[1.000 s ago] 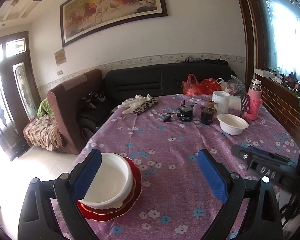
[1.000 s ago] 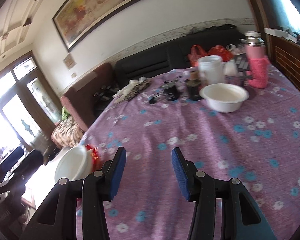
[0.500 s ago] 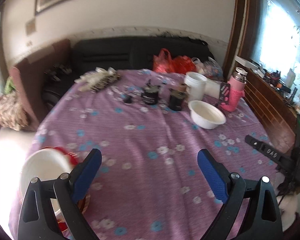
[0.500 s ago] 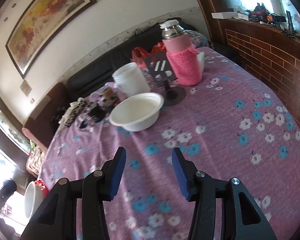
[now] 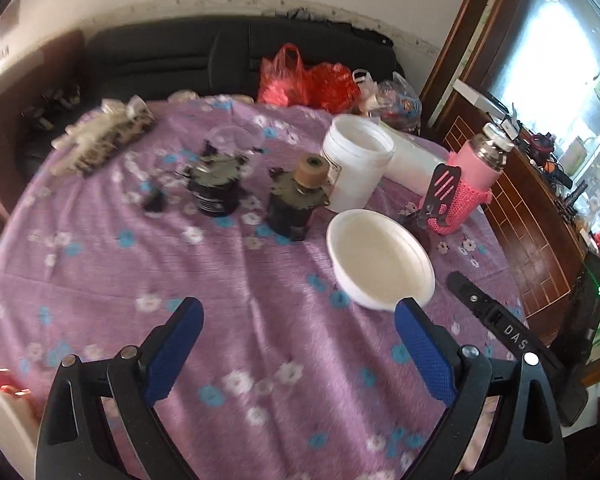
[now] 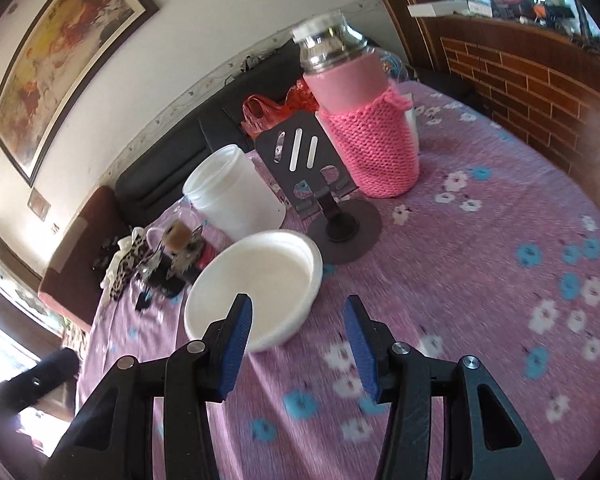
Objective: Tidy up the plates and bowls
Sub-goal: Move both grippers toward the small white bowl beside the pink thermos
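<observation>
A: Right wrist view: right gripper [image 6: 298, 322] gapes empty, blue textured pads; its left pad overlaps the smooth round white bowl [image 6: 256, 288] on the floral purple tablecloth [image 6: 500, 280].

B: Left gripper [image 5: 298, 332] spread wide, empty; beside it black bar [image 5: 496, 320] reads "DAS"; knitted pink flask [image 5: 474, 188] behind.

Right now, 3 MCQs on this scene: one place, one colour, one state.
1. The white bowl sits:
A. in front of the white jar
B. on the sofa
C. inside the jar

2. The flask's knitted sleeve is:
A. green
B. pink
C. black

3. The right tongs are:
A. shut on the bowl
B. open, holding nothing
C. shut on the flask

A: the bowl is nearer than the jar.
B: the sleeve is pink.
C is wrong, B right: both pads stand apart, nothing between them.
</observation>
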A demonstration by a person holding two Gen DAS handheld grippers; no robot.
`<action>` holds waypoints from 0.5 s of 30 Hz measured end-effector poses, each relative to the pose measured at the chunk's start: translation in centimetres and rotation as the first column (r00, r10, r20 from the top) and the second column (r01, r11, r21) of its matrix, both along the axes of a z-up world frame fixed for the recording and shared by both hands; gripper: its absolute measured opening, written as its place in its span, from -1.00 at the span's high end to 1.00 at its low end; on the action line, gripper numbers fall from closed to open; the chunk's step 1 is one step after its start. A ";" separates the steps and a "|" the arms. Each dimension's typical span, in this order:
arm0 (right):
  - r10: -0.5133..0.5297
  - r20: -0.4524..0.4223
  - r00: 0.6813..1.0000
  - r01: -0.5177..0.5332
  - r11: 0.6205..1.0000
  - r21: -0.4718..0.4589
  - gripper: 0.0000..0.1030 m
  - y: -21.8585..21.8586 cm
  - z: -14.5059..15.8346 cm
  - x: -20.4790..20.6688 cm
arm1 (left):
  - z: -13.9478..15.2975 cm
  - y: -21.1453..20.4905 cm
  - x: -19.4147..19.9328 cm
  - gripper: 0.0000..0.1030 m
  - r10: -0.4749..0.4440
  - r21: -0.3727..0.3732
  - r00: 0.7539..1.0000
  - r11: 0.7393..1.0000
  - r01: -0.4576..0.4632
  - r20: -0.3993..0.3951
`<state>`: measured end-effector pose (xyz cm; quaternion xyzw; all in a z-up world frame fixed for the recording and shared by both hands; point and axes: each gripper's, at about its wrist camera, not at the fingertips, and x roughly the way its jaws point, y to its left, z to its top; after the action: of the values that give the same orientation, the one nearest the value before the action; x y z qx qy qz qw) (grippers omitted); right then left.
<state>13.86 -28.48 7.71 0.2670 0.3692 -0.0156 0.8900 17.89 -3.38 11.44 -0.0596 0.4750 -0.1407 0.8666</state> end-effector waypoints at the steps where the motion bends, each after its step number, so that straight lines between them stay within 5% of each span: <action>1: -0.002 -0.004 1.000 0.002 1.000 0.009 0.01 -0.1 -0.4 0.6 | -0.6 -0.4 0.7 -0.87 0.000 -0.013 1.000 1.000 0.000 -0.018; 7: -0.007 -0.028 1.000 0.008 0.999 0.046 0.01 -0.6 -3.3 3.8 | -4.2 -2.3 4.4 -0.81 0.010 -0.028 0.996 1.000 -0.013 -0.091; 12: 0.018 -0.036 0.999 -0.016 0.999 0.031 0.01 -0.4 -5.3 5.2 | -6.8 -3.1 7.0 -0.36 0.006 -0.054 0.988 0.998 -0.014 -0.155; 15: 0.042 -0.040 0.998 -0.040 0.998 0.038 0.01 -0.2 -5.6 5.7 | -7.9 -3.9 7.9 -0.29 -0.002 -0.045 0.986 0.999 -0.005 -0.165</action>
<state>19.56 -28.69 2.08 0.2757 0.3929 0.0043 0.8773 25.80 -7.33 3.53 -0.0910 0.5420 -0.1453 0.8227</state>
